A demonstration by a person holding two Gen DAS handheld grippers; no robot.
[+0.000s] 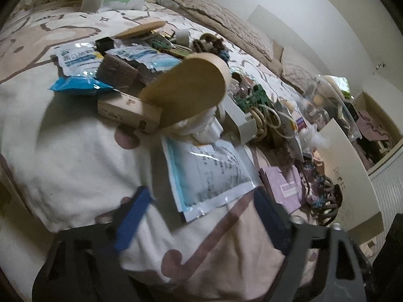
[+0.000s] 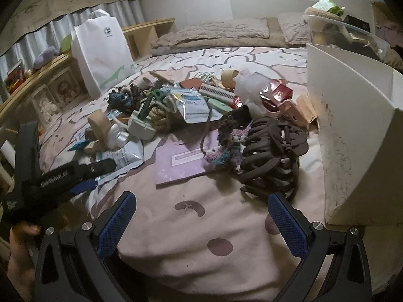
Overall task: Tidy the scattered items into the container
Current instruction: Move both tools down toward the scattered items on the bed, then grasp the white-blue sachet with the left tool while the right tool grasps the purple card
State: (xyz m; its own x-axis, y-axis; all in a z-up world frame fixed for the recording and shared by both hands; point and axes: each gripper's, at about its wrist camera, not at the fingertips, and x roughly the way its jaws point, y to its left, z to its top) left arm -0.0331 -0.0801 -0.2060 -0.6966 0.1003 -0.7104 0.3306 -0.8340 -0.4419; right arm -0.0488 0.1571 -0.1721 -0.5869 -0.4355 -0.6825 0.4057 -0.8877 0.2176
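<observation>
Both pairs of jaws stood wide apart and held nothing. The left gripper (image 1: 201,216) hovered low over the bed (image 1: 63,151), its blue pads either side of a mask packet (image 1: 206,173) lying flat at twelve o'clock, just beyond the tips. The packet's long axis ran away from the jaws, tilted slightly toward eleven, so they straddled its narrow width. Past it, at twelve to one, sat a wooden disc (image 1: 186,90) propped on edge among more packets and a beige case (image 1: 128,110).

Further right, the right gripper (image 2: 201,226) hung over bare blanket, with the left gripper visible at its nine o'clock. A purple booklet (image 2: 181,161) lay at twelve, a dark hair claw (image 2: 272,156) at one, its long axis roughly across the jaws. The white box (image 2: 352,130), likely the container, stood at two o'clock, just beside the claw.

By my judgement the left hand was nearer the packet and squared to it, while the right hand was nearer both the claw and the box. The clutter remained outside the box, so the tidying looked barely started.
</observation>
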